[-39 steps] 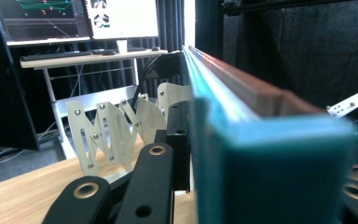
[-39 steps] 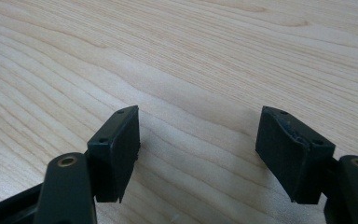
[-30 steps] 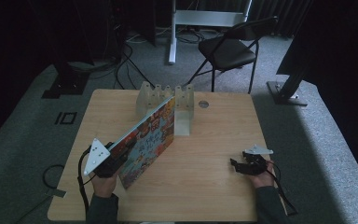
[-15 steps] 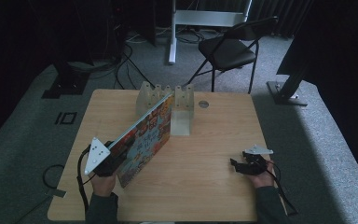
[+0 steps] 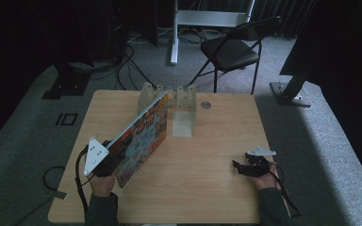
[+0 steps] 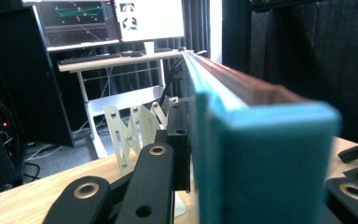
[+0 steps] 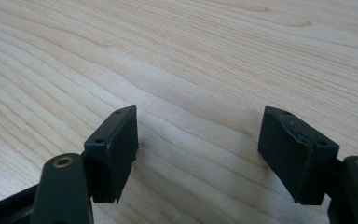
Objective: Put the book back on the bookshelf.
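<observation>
The big picture book (image 5: 141, 136) stands tilted and slants from the near left part of the tabletop (image 5: 217, 188) up toward the middle of the far edge. It is like a wall, so a hand cannot cross straight from the left side to the middle. At the far edge the white rack (image 5: 167, 96) with its upright posts blocks the way, and its flat foot sticks out toward the middle. The right half of the tabletop is bare wood, wide open up to the far right corner. The near edge in the middle is free too.
</observation>
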`<control>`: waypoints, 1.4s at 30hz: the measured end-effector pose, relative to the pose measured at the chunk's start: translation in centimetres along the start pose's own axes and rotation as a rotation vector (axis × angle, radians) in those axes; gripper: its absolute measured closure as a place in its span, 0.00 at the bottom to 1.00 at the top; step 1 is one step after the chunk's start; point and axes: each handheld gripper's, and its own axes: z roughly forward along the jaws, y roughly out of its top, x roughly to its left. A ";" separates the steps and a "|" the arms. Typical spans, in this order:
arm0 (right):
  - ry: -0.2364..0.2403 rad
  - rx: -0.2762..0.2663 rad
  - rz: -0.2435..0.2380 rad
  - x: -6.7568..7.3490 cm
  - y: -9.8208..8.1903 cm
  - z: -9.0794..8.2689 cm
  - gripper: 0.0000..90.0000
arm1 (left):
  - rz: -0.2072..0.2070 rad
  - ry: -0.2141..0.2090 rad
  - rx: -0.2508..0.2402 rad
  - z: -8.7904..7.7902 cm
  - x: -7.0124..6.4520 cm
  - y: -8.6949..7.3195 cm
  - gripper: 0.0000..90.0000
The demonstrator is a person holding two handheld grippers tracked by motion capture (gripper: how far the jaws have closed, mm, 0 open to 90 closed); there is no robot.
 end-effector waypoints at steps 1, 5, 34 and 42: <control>0.000 0.000 0.000 0.0 0.0 0.0 0.31 | 0.001 0.006 -0.005 0.0 -0.1 0.0 0.89; 0.000 0.000 -0.001 0.0 0.0 0.0 0.31 | 0.003 0.022 -0.010 0.0 -0.2 0.1 0.89; 0.002 0.001 -0.001 0.0 0.0 0.0 0.31 | 0.005 0.153 -0.043 0.4 -0.4 0.6 0.89; 0.002 0.001 -0.001 0.0 0.0 0.0 0.31 | -0.006 0.166 -0.033 1.2 -0.5 0.7 0.89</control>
